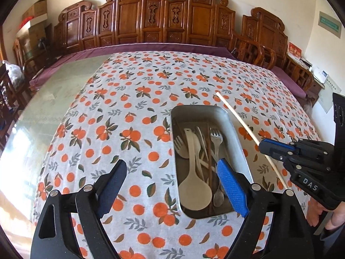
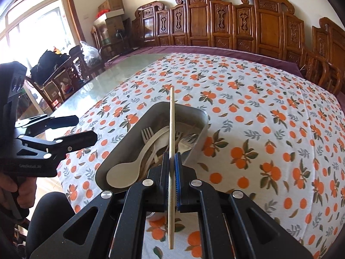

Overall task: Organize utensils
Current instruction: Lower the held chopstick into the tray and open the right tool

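A pale chopstick (image 2: 171, 129) was held pinched between the closed pads of the right gripper (image 2: 171, 161), above the metal tray (image 1: 237, 133) containing spoons and forks (image 1: 215, 138). The left gripper (image 1: 170, 183) was held spread wide, empty, over the orange-print tablecloth (image 1: 129, 99).

left view: looks down close at the tray (image 1: 241, 138) from its left
right view: looks over the same tray (image 2: 129, 138) from its right

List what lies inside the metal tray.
The metal tray holds a large pale spoon, forks, brown chopsticks and pale utensils. They overlap, so whatever lies beneath is hidden.
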{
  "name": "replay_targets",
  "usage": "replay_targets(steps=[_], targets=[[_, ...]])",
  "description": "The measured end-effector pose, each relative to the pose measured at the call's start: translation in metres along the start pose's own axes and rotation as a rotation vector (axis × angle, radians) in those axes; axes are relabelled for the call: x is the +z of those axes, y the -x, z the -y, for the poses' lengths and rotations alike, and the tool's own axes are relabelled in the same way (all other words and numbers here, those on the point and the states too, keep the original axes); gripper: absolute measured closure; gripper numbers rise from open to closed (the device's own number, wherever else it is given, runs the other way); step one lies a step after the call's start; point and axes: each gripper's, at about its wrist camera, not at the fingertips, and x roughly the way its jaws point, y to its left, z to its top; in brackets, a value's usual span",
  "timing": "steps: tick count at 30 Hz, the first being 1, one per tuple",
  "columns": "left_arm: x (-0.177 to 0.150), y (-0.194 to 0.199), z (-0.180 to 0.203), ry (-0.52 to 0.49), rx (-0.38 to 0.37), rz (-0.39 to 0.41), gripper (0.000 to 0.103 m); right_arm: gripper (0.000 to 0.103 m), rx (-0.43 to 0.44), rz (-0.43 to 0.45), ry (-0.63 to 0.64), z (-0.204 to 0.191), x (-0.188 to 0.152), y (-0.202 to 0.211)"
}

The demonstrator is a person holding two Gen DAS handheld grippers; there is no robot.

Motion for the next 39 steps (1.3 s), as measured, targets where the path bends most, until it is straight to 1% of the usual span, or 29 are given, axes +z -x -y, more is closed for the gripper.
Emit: replay_targets(steps=[12,18,22,25,29,33,36,39], targets=[[-0.007,0.004,-0.015,0.031,0.006,-0.002,0.021,0.097,0.031,-0.052,-0.066,-0.02,0.012,-0.042],[-0.009,0.006,-0.02,0.038,0.007,-0.003,0.021,0.097,0.003,-0.075,-0.08,-0.027,0.015,-0.062],[-0.01,0.007,-0.022,0.039,0.008,-0.003,0.021,0.097,-0.024,-0.088,-0.094,-0.024,0.012,-0.071],[-0.01,0.008,-0.022,0.04,0.009,-0.002,0.021,0.097,-0.028,-0.095,-0.115,-0.018,0.009,-0.076],[-0.01,0.009,-0.022,0.039,0.009,-0.002,0.021,0.095,-0.015,-0.074,-0.135,-0.012,0.008,-0.072],[-0.011,0.01,-0.022,0.039,0.006,0.001,0.021,0.095,-0.012,-0.05,-0.118,-0.01,0.007,-0.06],[-0.012,0.014,-0.017,0.032,0.002,0.007,0.021,0.095,-0.02,-0.025,-0.117,-0.007,0.005,-0.044],[-0.012,0.02,-0.009,0.023,-0.004,0.013,0.021,0.095,-0.045,0.009,-0.115,-0.003,-0.001,-0.02]])
